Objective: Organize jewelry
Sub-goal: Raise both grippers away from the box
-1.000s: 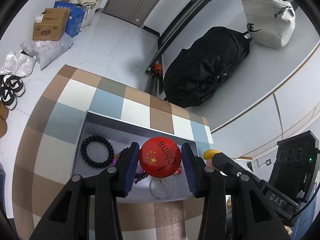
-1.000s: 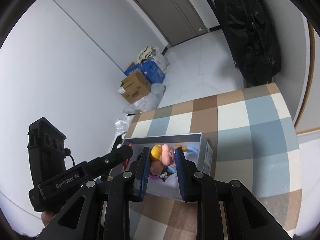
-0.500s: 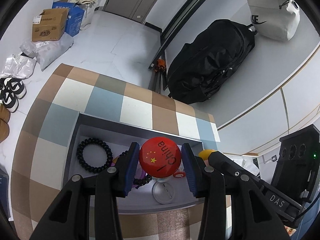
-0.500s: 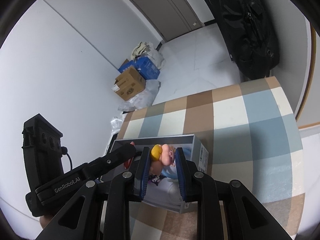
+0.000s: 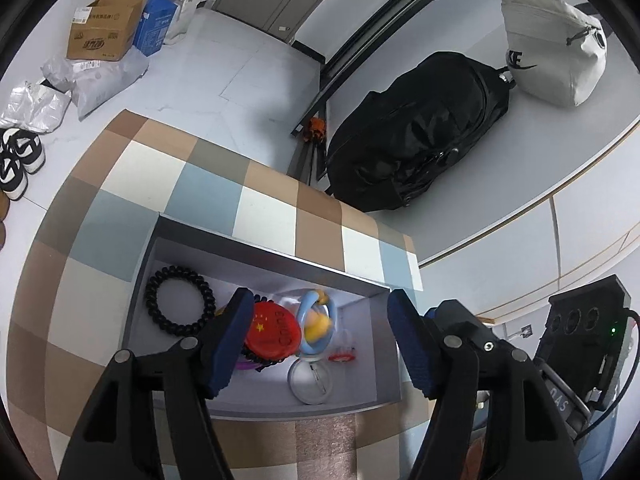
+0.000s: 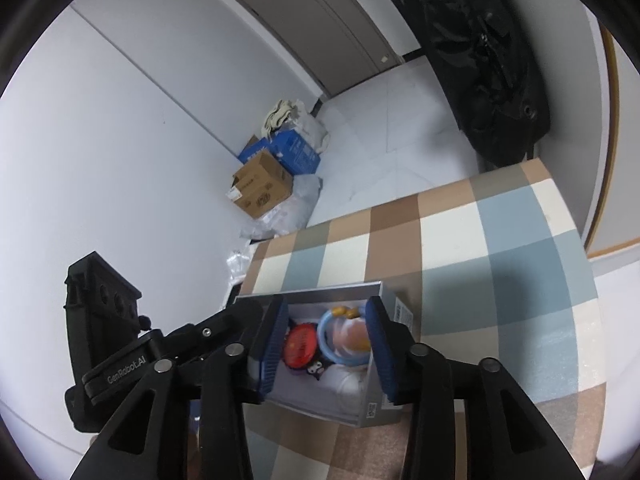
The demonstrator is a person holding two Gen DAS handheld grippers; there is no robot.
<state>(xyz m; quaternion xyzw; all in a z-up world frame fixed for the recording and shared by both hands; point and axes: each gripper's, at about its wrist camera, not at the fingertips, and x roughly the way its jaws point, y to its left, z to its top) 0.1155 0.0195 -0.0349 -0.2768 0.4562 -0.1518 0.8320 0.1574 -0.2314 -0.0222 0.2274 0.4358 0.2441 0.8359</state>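
A grey open box [image 5: 264,246] sits on the checked table. Inside lie a black coiled hair tie [image 5: 179,301], a red round badge [image 5: 274,336], a blue ring toy with yellow and pink parts [image 5: 316,326] and a clear round piece [image 5: 311,378]. My left gripper [image 5: 320,344] is open and empty above the box. My right gripper [image 6: 327,350] is open and empty above the same box [image 6: 312,292], over the red badge [image 6: 300,346], the blue ring toy [image 6: 344,338] and a small black figure [image 6: 316,370].
The checked tablecloth [image 5: 132,184] surrounds the box. A black bag [image 5: 416,136] and a white bag [image 5: 556,64] lie beyond the table. Cardboard boxes [image 5: 104,28], plastic bags and shoes [image 5: 16,160] are on the floor at left.
Both grippers have opened. The red badge has dropped from my left gripper into the box. The blue ring toy has dropped from my right gripper into the box.
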